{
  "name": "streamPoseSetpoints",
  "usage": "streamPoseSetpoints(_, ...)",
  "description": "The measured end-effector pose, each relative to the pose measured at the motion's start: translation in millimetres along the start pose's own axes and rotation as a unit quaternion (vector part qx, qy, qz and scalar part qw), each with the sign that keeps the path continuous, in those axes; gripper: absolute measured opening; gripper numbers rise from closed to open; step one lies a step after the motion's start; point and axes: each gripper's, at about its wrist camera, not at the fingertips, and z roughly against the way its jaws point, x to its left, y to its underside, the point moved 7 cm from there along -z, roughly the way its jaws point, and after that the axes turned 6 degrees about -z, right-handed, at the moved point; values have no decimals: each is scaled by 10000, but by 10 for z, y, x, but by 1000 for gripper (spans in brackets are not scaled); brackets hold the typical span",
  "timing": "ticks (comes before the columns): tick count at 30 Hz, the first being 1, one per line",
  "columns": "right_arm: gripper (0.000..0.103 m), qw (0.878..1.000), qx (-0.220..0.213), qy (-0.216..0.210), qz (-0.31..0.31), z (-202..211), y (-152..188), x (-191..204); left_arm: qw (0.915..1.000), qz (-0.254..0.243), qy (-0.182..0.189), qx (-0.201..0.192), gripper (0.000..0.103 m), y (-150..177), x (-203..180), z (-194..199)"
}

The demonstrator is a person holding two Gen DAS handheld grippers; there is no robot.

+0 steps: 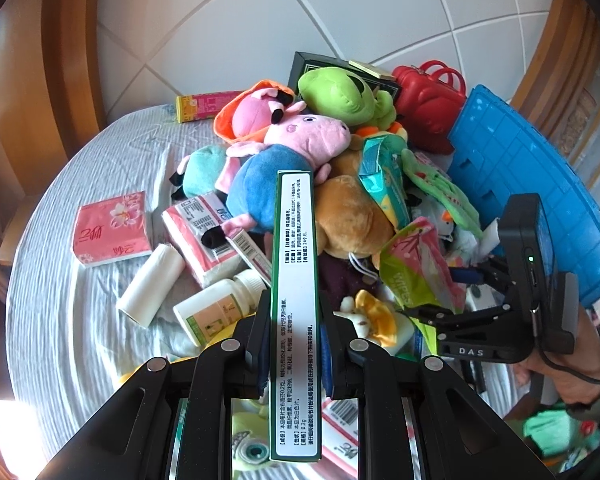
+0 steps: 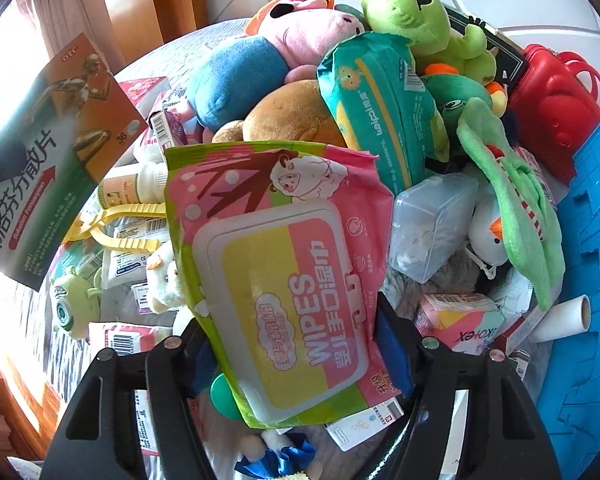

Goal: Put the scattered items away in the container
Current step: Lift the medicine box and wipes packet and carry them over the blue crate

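A: What has the left gripper [image 1: 294,344] got?

B: A long green medicine box [image 1: 296,280]. The fingers are closed to the width of its narrow sides and press on both of them. Its long axis runs straight ahead along the fingers, the far end pointing toward the toy heap and the printed white edge facing up.

A: And the right gripper [image 2: 296,344]?

B: Its fingers stand fairly wide, clamped on the two edges of a pink and yellow wipes pack [image 2: 284,280]. The pack is lifted above the clutter, lid face toward the camera, its long axis tilted up and away to the left.

A: Where is the container?

B: The blue crate [image 1: 512,184] stands tipped at the right edge of the bed [image 1: 80,184], just beside the heap. In the right wrist view, it fills the right margin.

A: What lies around?

B: A pig plush [image 1: 284,156] on top of the heap, a green plush [image 1: 340,96] behind it, and a red handbag [image 1: 428,100] near the crate. A pink tissue pack [image 1: 112,228] lies toward the left edge, apart from the heap.
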Motion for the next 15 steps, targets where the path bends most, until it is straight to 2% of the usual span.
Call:
streamPoseSetpoints(8, 66, 9991, -419, -53, 1, 574, -162, 67, 9996, -35, -189, -185, 19, -128, -31, 246)
streamPoseSetpoints(12, 66, 9982, -593, -88, -8, 816, -330, -92, 9989, -108, -405, -198, 19, -223, -64, 377)
streamPoseSetpoints(15, 66, 9973, -726, -102, -51, 1004, -309, -112, 9982, -119, -523, -266, 19, -321, -101, 500)
